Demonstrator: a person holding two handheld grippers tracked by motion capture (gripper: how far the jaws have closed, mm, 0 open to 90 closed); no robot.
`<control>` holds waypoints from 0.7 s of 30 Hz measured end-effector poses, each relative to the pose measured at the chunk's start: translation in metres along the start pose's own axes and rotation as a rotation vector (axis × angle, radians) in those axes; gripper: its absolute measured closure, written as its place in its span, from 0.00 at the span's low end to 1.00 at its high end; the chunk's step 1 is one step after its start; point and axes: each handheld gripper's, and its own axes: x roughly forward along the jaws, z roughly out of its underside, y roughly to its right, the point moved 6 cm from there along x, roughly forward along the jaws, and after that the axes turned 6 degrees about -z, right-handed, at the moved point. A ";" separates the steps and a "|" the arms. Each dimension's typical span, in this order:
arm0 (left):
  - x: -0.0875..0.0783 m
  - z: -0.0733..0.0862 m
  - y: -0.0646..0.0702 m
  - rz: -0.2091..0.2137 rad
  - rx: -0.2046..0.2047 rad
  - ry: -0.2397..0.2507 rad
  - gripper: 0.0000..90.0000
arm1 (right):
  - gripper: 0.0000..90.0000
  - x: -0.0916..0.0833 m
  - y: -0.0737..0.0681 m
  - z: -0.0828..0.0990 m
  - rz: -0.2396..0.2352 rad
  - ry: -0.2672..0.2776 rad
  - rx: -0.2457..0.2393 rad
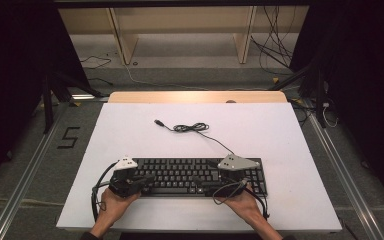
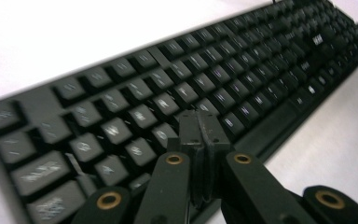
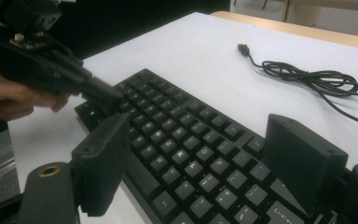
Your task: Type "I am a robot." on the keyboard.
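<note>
Left tool (image 2: 200, 122) is hovering over the left end of the keyboard (image 1: 190, 175), jaws pressed together with nothing between them, tips just above the keys. The keyboard is lying flat on the white surface (image 1: 130, 130), near its front edge. Right tool (image 3: 196, 158) is sitting over the keyboard's right part, jaws standing wide, gripping nothing. The cable (image 1: 192, 128) is lying coiled behind

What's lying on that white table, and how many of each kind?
Black computer keyboard with its black cable coiled behind it: 1
Hand-held black tongs: 2, the left shut over the keys, the right open above them
Total: 3
</note>
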 end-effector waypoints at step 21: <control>0.010 0.012 0.012 0.027 0.038 -0.067 0.99 | 0.27 0.000 0.000 0.000 0.001 0.001 -0.001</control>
